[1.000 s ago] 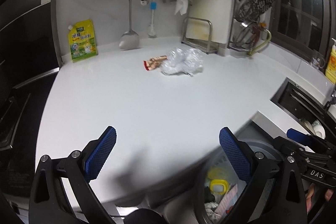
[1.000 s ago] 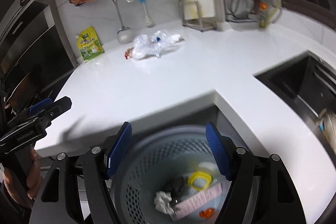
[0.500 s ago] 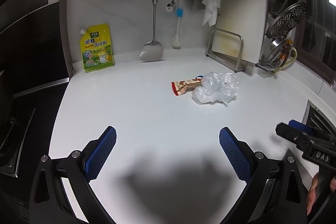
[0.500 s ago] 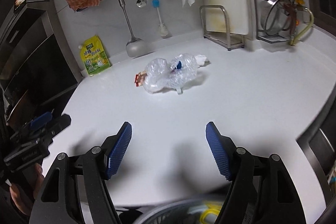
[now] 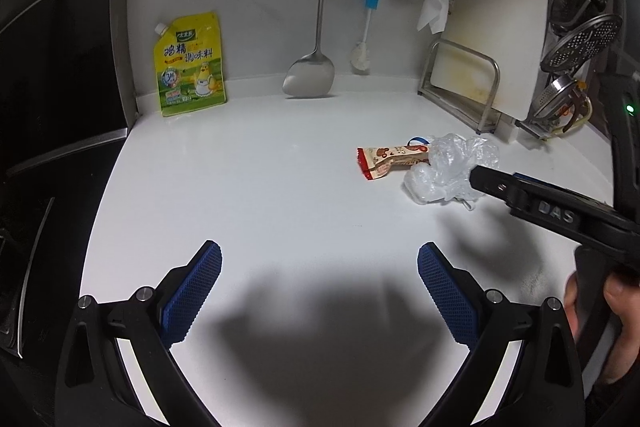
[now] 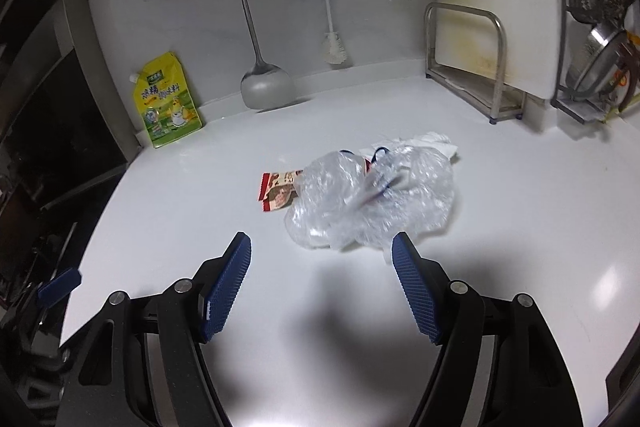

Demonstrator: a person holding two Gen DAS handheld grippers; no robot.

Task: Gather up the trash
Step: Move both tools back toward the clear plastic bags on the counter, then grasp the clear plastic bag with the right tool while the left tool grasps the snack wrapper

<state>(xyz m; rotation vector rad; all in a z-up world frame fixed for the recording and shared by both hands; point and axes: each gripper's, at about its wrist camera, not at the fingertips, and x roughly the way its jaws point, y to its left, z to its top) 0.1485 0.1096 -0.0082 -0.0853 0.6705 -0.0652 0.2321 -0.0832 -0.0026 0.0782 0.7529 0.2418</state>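
A crumpled clear plastic bag (image 6: 372, 199) lies on the white counter (image 6: 520, 211), with a red and tan snack wrapper (image 6: 280, 189) at its left and a white paper scrap (image 6: 434, 141) behind it. My right gripper (image 6: 322, 259) stands open just short of the bag, nothing between its blue pads. In the left wrist view the same plastic bag (image 5: 448, 167) and snack wrapper (image 5: 390, 159) lie to the right. My left gripper (image 5: 320, 267) is open and empty over bare counter, well short of them. The right gripper's black finger (image 5: 500, 185) reaches the bag there.
A yellow seasoning pouch (image 5: 190, 65) leans on the back wall. A steel spatula (image 5: 310, 75), ladle and brush hang from a rail. A cutting board rack (image 6: 476, 67) and a strainer rack (image 5: 568, 95) stand at the right. A black stove (image 5: 44, 147) borders the counter's left.
Both grippers moved forward from over the trash basket at the counter's front edge to over the counter. The bag and wrapper now appear much nearer. The basket has left both views.
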